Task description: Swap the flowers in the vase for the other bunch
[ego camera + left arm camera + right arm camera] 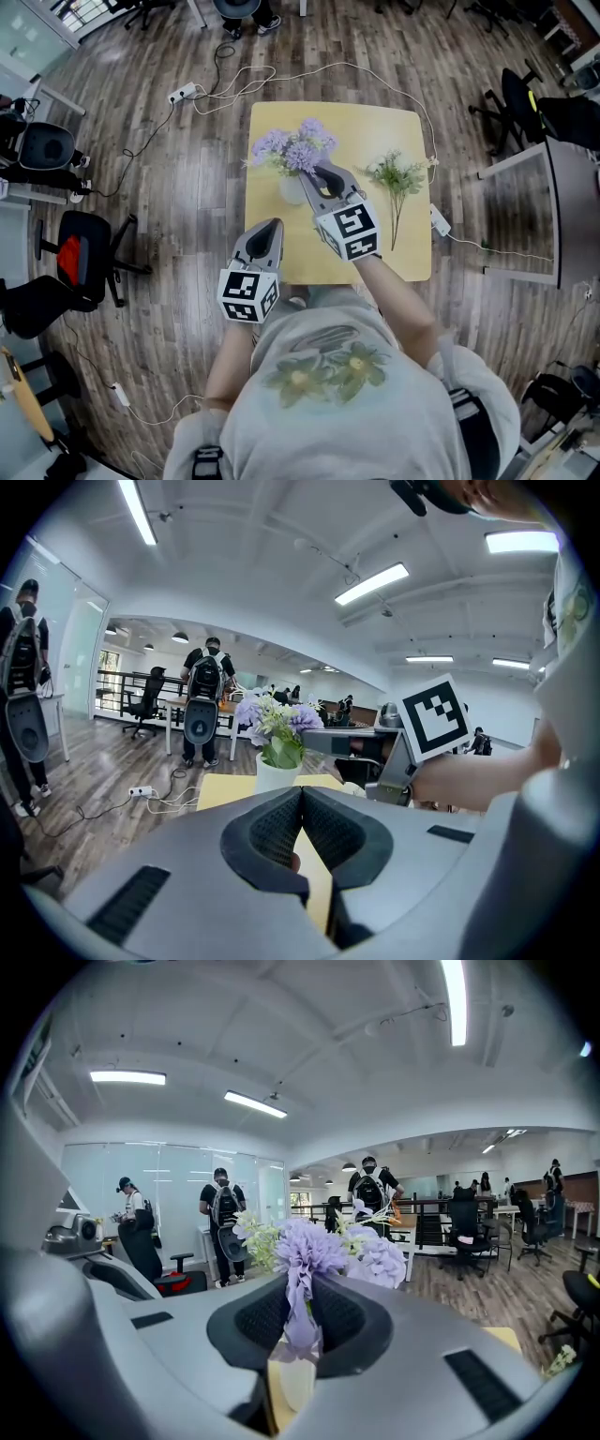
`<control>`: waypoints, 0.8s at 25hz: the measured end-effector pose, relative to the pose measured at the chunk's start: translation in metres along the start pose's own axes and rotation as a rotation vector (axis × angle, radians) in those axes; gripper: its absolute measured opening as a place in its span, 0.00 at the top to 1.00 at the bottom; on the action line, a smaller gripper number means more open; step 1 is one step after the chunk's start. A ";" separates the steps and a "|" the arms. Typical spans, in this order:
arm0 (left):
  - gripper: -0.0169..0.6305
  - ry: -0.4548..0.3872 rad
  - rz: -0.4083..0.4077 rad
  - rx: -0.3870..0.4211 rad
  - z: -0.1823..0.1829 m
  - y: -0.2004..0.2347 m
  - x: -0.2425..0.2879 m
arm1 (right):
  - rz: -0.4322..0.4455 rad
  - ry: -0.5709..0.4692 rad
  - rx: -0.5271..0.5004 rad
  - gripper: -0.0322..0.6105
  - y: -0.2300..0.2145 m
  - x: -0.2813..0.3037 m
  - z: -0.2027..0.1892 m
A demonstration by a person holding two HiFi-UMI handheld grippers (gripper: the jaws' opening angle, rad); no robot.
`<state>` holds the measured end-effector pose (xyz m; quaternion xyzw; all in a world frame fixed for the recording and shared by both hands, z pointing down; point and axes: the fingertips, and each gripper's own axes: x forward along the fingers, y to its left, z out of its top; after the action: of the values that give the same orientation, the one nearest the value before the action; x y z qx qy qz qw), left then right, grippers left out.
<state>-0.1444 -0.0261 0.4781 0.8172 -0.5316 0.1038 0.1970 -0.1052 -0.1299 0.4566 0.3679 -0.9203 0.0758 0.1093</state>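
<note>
One square, pale-yellow wooden tabletop (394,131) is seen from above, standing on a grey-brown plank floor (141,187).

Two grey claws are held over it, and each carries one cube with black-and-white square markers. The left claw (265,234) is kept over the near left part of the tabletop. Its jaws are pressed together with nothing between them. The right claw (323,178) is stretched further in, up to the one small white vase (292,190). Its jaws are clamped on the stem of the pale purple flowers (295,150), just below a bloom.

Two bunches are counted. The purple flowers, mixed with a few green and whitish sprigs, are stood in the vase at the far left of the tabletop. The other, one green sprig bunch (394,176) with small pale blossoms, is laid flat on the right side. It lies well apart from the vase, is touched by neither claw, and its stems point toward the near edge.

The vase is set upright and is largely covered by the blooms in the head view.
</note>
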 end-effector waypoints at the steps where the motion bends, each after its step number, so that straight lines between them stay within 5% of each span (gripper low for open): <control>1: 0.95 0.001 -0.002 0.001 0.000 0.000 0.001 | 0.000 0.000 0.001 0.83 -0.001 -0.001 0.000; 10: 0.95 -0.009 -0.005 0.054 0.014 0.007 0.034 | 0.007 0.005 0.017 0.83 0.002 -0.005 -0.001; 16: 0.95 0.023 0.047 0.217 0.023 0.018 0.073 | 0.006 0.007 0.029 0.83 -0.002 -0.005 -0.001; 20: 0.95 0.025 0.070 0.207 0.028 0.026 0.087 | 0.005 0.007 0.036 0.83 -0.005 -0.003 0.000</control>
<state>-0.1332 -0.1197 0.4913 0.8128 -0.5436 0.1752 0.1143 -0.0998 -0.1310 0.4564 0.3675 -0.9192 0.0941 0.1055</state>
